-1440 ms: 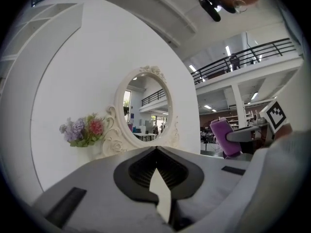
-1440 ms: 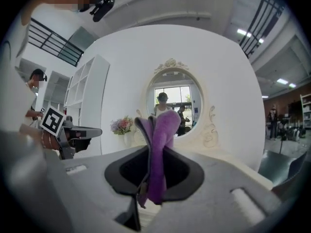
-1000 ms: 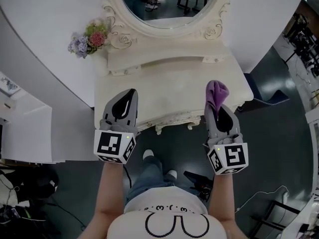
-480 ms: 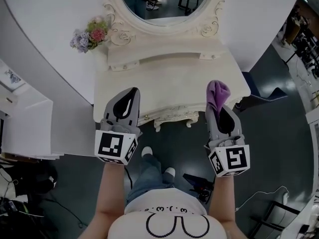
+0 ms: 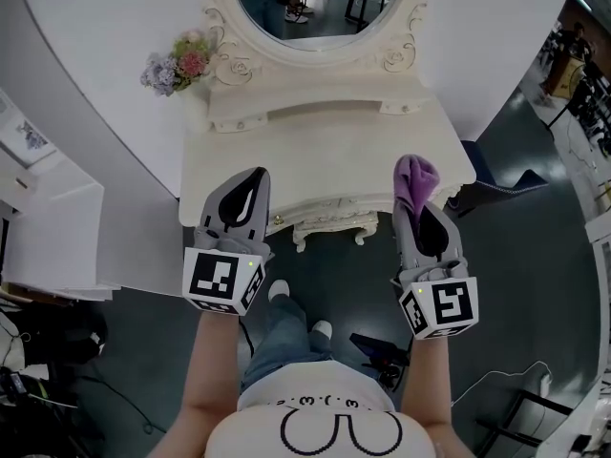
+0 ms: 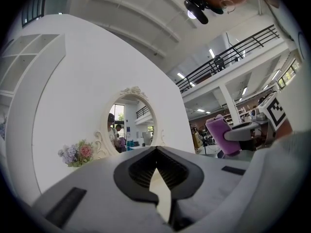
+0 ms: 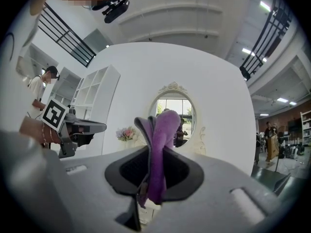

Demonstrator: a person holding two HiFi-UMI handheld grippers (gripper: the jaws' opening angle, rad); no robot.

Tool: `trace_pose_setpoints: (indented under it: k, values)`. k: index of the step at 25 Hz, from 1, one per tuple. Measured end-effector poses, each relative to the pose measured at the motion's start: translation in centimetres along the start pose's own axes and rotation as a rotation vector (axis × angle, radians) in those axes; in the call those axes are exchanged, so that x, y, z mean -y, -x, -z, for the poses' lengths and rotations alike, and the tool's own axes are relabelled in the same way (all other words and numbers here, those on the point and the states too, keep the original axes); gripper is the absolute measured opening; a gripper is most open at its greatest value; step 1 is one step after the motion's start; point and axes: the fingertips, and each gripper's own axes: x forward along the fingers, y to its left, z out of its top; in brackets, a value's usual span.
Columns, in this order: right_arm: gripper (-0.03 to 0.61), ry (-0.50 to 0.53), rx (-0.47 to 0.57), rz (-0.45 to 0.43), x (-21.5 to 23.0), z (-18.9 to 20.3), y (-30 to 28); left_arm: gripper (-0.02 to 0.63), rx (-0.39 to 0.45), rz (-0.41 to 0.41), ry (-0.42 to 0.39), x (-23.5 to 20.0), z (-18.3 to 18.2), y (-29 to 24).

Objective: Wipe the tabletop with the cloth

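A cream dressing table (image 5: 334,151) with an oval mirror (image 5: 320,8) stands ahead of me. My right gripper (image 5: 416,191) is shut on a purple cloth (image 5: 415,179), whose folded end sticks up past the jaw tips over the table's front right edge. In the right gripper view the cloth (image 7: 158,149) hangs pinched between the jaws. My left gripper (image 5: 243,194) hovers over the front left edge of the tabletop, shut with nothing in it; its jaws (image 6: 158,178) meet at the tips.
A small bunch of flowers (image 5: 177,63) sits at the back left of the table, beside the mirror frame. A raised shelf (image 5: 315,113) runs along the back. White shelving (image 5: 48,227) stands to the left; dark floor lies below and to the right.
The view has drifted slightly, so the table sits a little closer and to the right. Both grippers keep their pose and the cloth stays held.
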Motion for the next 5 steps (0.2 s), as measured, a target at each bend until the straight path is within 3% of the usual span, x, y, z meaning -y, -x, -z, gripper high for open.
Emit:
trace_pose_setpoints:
  k: [5]
  values:
    - [0.063,0.008,-0.002,-0.012,-0.17,-0.14,0.86,-0.002,-0.003,-0.005,0.001,0.66,-0.21,0.53]
